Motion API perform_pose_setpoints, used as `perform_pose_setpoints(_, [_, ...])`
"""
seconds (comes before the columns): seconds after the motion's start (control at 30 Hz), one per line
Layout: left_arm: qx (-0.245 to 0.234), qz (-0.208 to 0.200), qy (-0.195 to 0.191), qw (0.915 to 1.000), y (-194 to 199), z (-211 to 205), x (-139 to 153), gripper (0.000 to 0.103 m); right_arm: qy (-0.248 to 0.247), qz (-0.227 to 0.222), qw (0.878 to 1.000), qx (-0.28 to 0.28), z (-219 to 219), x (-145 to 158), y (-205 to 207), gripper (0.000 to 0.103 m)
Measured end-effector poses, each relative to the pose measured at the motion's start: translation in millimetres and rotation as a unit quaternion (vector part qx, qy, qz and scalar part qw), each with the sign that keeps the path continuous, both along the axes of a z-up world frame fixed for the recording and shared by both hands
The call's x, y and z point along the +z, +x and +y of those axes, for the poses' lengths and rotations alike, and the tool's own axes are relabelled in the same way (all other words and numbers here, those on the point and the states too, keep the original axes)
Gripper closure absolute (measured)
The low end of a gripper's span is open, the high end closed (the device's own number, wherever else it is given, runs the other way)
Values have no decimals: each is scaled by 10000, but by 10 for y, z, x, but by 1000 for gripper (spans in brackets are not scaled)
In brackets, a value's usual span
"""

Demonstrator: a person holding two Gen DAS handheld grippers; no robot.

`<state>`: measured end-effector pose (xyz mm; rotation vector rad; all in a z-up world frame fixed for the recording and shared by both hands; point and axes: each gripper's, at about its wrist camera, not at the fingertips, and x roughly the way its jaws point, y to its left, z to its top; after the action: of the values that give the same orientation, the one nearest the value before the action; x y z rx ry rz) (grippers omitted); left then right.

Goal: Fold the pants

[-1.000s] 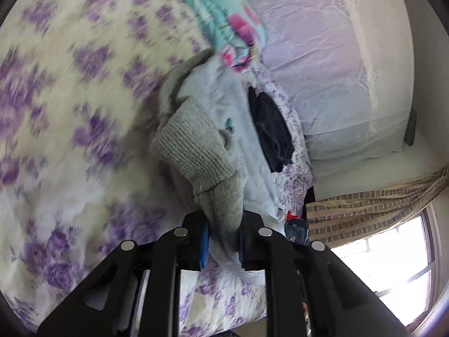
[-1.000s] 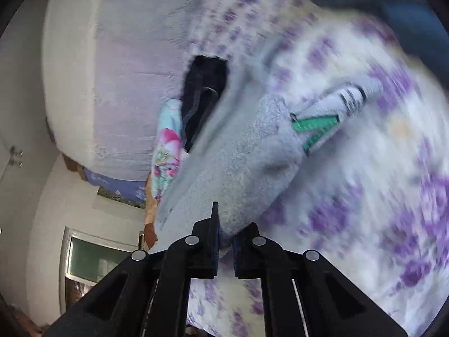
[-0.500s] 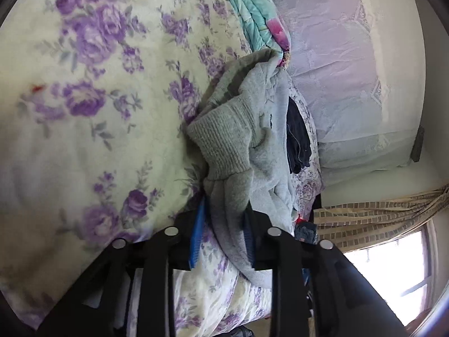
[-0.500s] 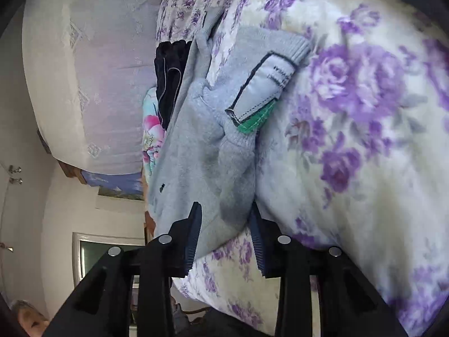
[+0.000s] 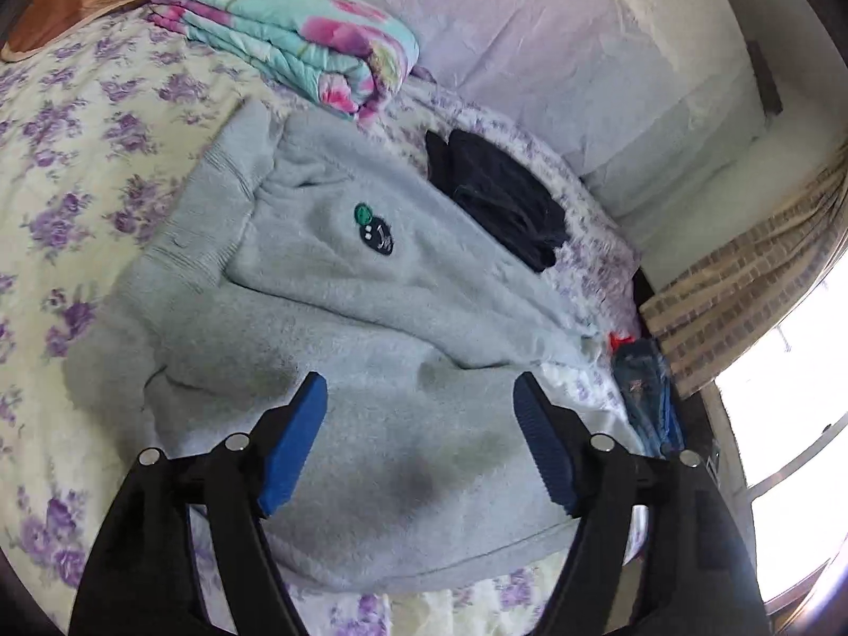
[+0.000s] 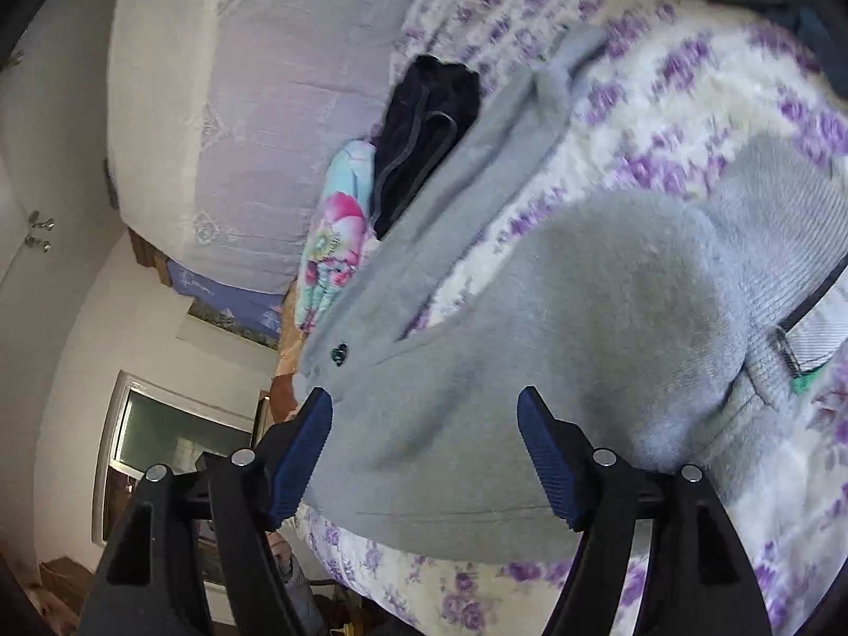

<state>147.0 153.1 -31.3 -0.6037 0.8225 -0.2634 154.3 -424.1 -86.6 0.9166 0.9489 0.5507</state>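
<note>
No writing can be read anywhere here. The grey pants [image 5: 371,318] carry a small dark patch [image 5: 377,233] with a green dot above it and pale marks too tiny to make out. In the right wrist view a white label with a green edge [image 6: 811,339] sits by the waistband, its print illegible.

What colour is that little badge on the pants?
The badge is black with a green dot, on light grey pants; clearest in the left wrist view.
</note>
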Motion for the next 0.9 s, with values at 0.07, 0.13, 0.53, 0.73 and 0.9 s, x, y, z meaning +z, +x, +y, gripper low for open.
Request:
perform_pose_setpoints(0.07, [141, 355, 116, 9992, 150, 84, -288, 39, 175, 305, 9992, -172, -132, -312, 45, 55])
perform_pose_setpoints(0.13, [187, 328, -162, 9992, 135, 225, -425, 51, 419, 345, 9985, -30, -240, -393, 41, 64])
perform_pose_setpoints(0.53, [707, -469, 343, 9958, 242, 548, 483, 15, -41, -400, 9968, -689, -600, 339, 514, 21])
perform_pose_setpoints(0.73, [978, -18, 333, 9946, 833, 926, 394, 15, 339, 158, 9917, -1233, -924, 132, 1161, 21])
perform_pose_setpoints(0.9, [911, 367, 381, 9944, 1244, 1087, 151, 15, 257, 366, 9873, -1522, -1087, -9, 1473, 21])
